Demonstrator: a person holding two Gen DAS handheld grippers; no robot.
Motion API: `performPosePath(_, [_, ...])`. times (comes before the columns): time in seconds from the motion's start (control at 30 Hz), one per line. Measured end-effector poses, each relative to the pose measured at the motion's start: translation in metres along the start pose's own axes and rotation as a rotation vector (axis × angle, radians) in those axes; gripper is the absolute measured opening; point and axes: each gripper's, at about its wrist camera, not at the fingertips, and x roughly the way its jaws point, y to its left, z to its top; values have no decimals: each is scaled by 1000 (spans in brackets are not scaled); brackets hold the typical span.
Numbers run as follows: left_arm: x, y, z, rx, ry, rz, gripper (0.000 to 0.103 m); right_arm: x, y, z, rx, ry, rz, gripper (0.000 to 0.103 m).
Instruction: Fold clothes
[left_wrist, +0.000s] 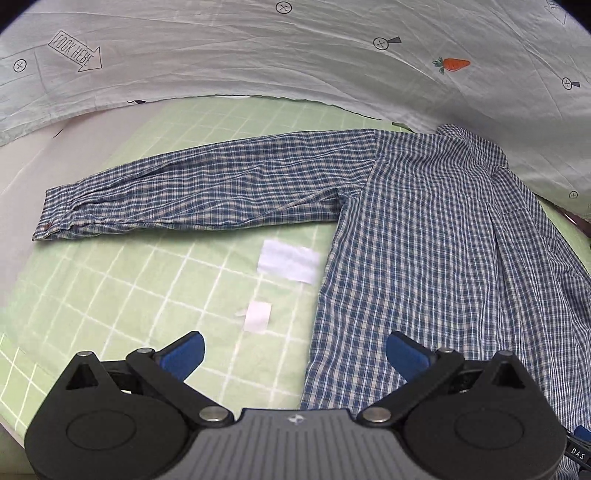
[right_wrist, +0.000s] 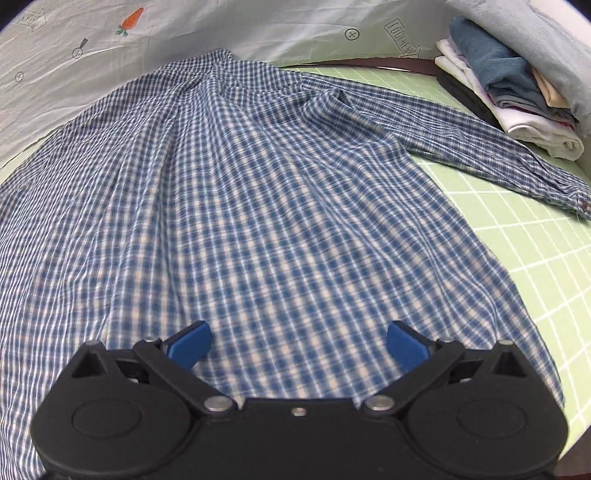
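Lying flat, collar away, plaid shirt (left_wrist: 424, 240), sleeves outstretched sideways; left gripper (left_wrist: 295, 354) and right gripper (right_wrist: 299, 345) released, empty.

The shirt (left_wrist: 436, 236) lies spread flat on the grid-patterned sheet (left_wrist: 110, 295), collar toward the printed sheet (left_wrist: 258, 66) that rises behind it. One sleeve (left_wrist: 192, 192) stretches out to the left in the left wrist view; two fabric patches (left_wrist: 288, 260) lie on the sheet just before it, beside the shirt's body. In the right wrist view the other sleeve (right_wrist: 480, 147) reaches right, ending near a stack of folded clothes (right_wrist: 517, 88).
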Motion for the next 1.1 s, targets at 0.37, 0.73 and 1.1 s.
performPosePath(0.37, [0,0,-37,39,105,-41,100,-18,-39,-5,60,-37,-72,103])
performPosePath(0.73, [5,-31,-96,54,225,28,72,-5,-140,19,117,-29,-97,85])
performPosePath(1.1, [-10,-20,-109,-68,161,111,3,-11,-153,13,86,-15,-15,3])
